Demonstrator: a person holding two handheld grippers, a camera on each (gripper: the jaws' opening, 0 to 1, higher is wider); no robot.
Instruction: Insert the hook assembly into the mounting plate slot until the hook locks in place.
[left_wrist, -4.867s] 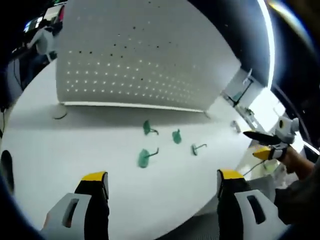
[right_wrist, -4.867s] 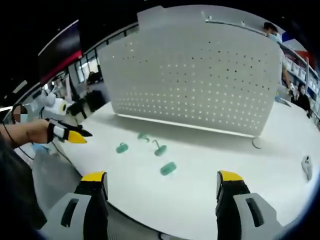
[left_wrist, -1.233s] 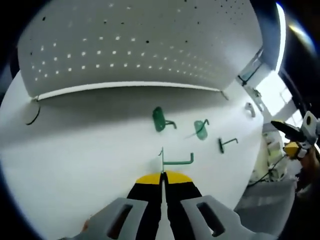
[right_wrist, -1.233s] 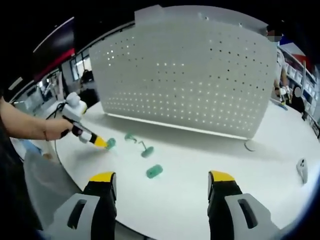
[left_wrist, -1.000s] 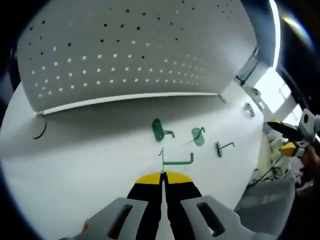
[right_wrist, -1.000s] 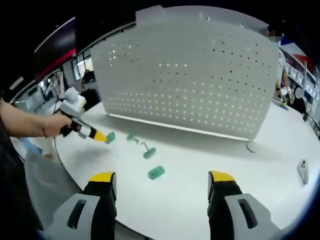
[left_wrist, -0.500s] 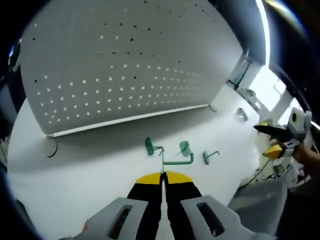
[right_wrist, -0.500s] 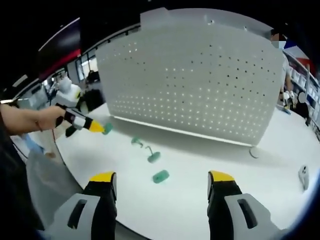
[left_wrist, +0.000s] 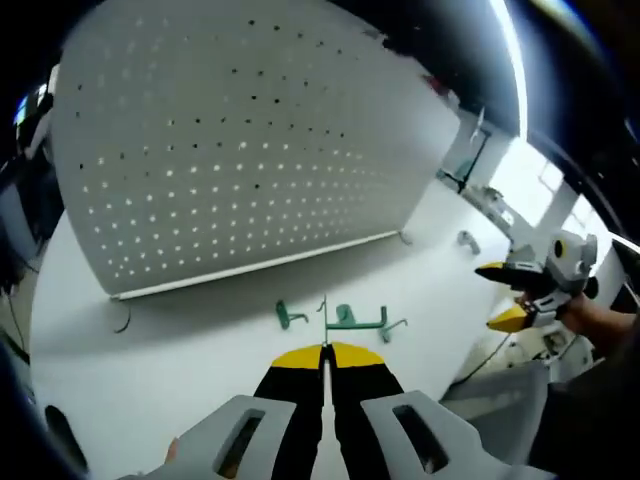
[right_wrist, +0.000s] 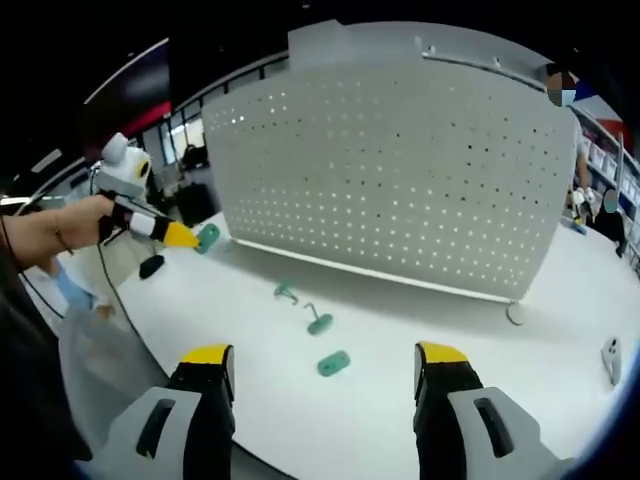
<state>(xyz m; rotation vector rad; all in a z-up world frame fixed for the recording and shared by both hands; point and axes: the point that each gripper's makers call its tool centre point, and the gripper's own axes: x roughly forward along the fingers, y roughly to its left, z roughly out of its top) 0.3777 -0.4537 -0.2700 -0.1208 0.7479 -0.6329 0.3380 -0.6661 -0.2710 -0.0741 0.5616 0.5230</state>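
Hook (left_wrist: 352, 322) pinched in my left gripper (left_wrist: 323, 352), jaws fully closed, held above table (left_wrist: 150, 370) facing perforated plate (left_wrist: 240, 130). Right gripper (right_wrist: 322, 362) wide open, holding nothing. Three green pieces (right_wrist: 333, 363) lie on table, likely hooks.

You see white round table (right_wrist: 420, 340) across lower frame; small white clip (right_wrist: 611, 357) at right edge; small ring (right_wrist: 514, 314) near pegboard's right foot.

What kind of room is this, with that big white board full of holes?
Probably a workshop or test lab: a white pegboard stands on a white table, green hooks lie before it, and shelves line the background.
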